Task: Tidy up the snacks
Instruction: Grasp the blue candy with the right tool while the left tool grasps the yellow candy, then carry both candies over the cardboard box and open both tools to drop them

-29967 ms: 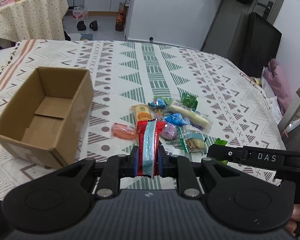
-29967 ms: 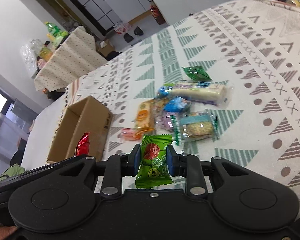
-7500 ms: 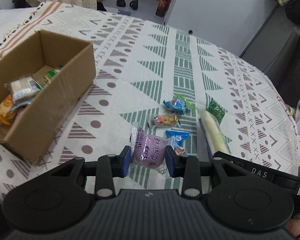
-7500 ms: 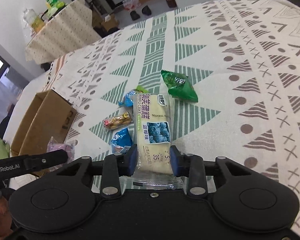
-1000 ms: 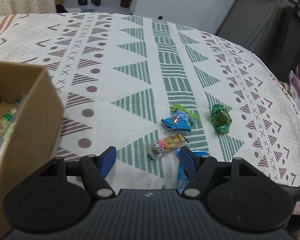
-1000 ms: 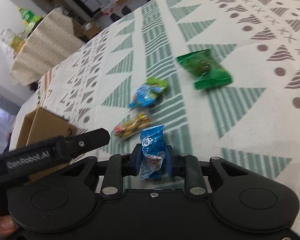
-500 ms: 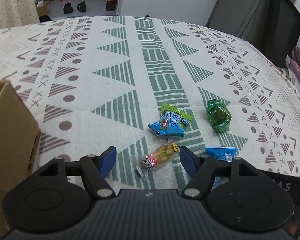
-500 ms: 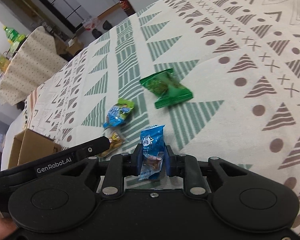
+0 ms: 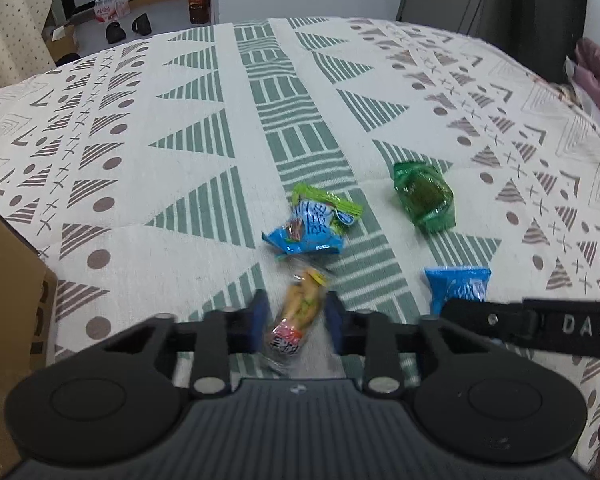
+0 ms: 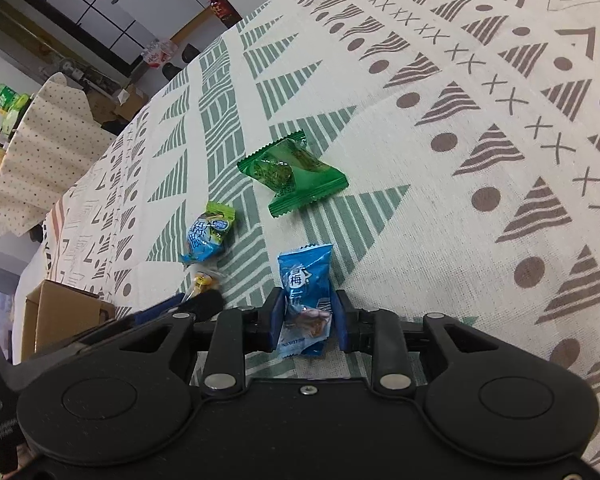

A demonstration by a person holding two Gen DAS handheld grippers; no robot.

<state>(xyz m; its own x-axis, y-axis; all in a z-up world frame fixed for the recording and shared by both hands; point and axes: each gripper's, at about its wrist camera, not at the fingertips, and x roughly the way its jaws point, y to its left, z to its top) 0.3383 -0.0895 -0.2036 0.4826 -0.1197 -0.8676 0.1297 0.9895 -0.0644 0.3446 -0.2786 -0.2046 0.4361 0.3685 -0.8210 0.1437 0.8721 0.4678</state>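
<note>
- Clear crinkly film wrapped the peanut packet (image 9: 298, 314), low in the centre of the left wrist view; the left gripper (image 9: 296, 320), spread wide and empty half a second before, had narrowed around it, the blue pads close on either side, contact too blurred to confirm.
- Blue foil plum sachet (image 10: 306, 300) sat between the right gripper (image 10: 307, 322), whose jaws had eased apart from the grip of a moment earlier, leaving slim gaps.
- Two glossy pillow packs remained loose on the woven patterned cloth (image 9: 180, 128): a blue-and-green one (image 9: 314, 226) and a translucent green one (image 9: 424, 196).
- Corrugated cardboard box (image 9: 8, 312) stood at the left edge; judging by this, four snacks awaited boxing.
</note>
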